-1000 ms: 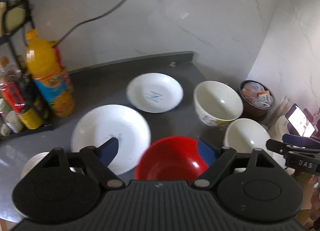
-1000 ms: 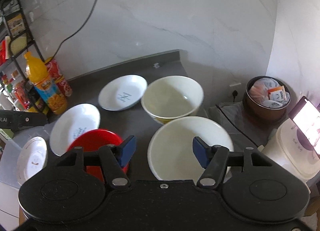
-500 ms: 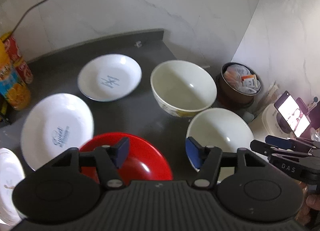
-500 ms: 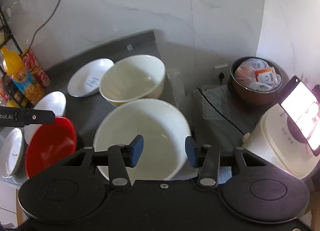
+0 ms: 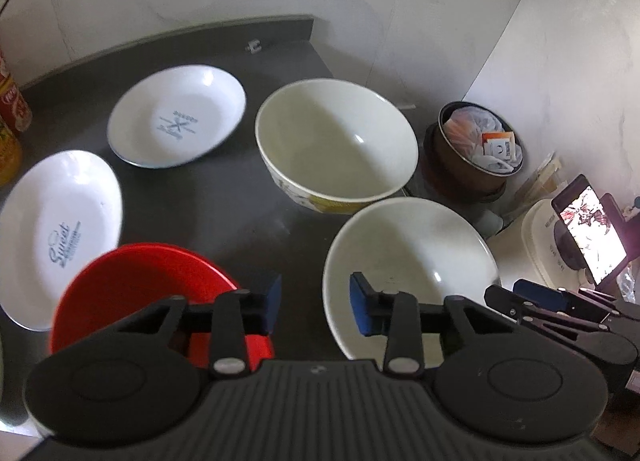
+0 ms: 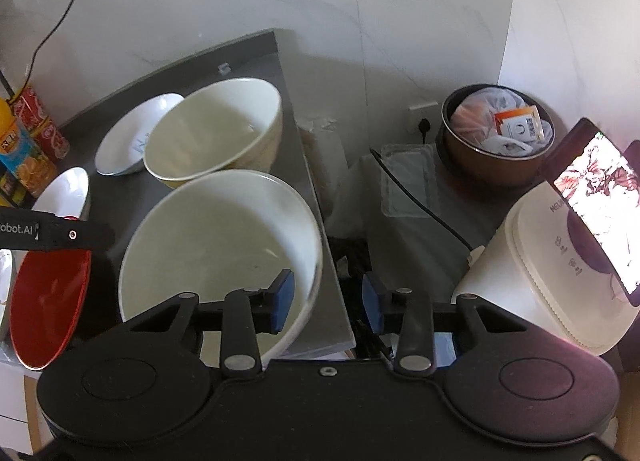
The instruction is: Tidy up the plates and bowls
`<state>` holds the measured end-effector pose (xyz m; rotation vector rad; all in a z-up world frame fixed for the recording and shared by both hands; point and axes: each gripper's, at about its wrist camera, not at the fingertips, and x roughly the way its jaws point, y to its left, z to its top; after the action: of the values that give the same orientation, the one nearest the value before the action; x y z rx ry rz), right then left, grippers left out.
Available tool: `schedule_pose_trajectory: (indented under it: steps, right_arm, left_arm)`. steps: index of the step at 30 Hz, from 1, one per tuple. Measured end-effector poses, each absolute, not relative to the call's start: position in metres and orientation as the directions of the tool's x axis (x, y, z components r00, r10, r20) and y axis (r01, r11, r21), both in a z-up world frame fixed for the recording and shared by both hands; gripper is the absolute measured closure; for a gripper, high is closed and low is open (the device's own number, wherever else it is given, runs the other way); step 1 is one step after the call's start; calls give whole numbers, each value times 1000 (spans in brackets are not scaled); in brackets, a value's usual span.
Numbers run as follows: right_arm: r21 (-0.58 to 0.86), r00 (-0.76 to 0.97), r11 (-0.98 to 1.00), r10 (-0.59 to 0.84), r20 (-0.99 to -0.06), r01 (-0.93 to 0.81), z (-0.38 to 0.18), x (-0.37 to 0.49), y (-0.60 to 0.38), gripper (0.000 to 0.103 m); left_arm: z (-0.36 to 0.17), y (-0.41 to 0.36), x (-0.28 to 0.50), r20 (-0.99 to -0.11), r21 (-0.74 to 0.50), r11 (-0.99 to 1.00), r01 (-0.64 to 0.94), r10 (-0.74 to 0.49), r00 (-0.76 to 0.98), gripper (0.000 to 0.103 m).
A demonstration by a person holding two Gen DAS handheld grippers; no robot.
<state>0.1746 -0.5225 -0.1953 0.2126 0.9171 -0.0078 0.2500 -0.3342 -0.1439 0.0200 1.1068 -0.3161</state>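
While the near white bowl (image 6: pixel 216 245) sits at the counter (image 5: pixel 240 221) edge, the right gripper (image 6: pixel 326 303) straddles its right rim — fingers apart, one pad inside, no clamp visible. Left gripper (image 5: pixel 314 303) hovers between this bowl and the red bowl (image 5: pixel 136 293), fingers apart, empty. Behind: deep bowl (image 5: pixel 336 145), two plates (image 5: pixel 176 115) (image 5: pixel 56 233).
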Motion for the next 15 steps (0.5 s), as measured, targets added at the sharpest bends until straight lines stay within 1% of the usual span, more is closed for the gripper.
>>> schedule_pose_trajectory:
  steps: [4,8,10,12,13,14,15]
  right_arm:
    - [178,598,979,86,-797,97,-203,178,-524,67]
    - [183,589,978,91,-803,97,-207,180,-524,68]
    - [186,584,979,102,-805,84,-208,182,-523,73]
    - [187,579,980,111,-808,72,-210,183,-521,77]
    - [190,577,980,118,-808,65,-211,184,-520,82]
    - [195,576,979,126,-808,59,-211,185,-519,84]
    - [199,574,979,134,-808,52,-212,185,-518,89]
  left_arm:
    - [-156,-342,255,-895,-140,956,256,-233,381,70]
    - [-168,-348,258,-902,-119,955,270,-218,374,75]
    - [-175,-350,260,-907,-103,954,280,-206,368,78]
    - [-182,-352,264,-916,-102,958,269,-196,350,83]
    - [-185,-351,265,-919,-102,960,262,-192,344,86]
    - [-187,-351,266,-921,-103,961,255,-189,341,89]
    - [-189,-351,267,-920,-111,961,254,-196,338,90]
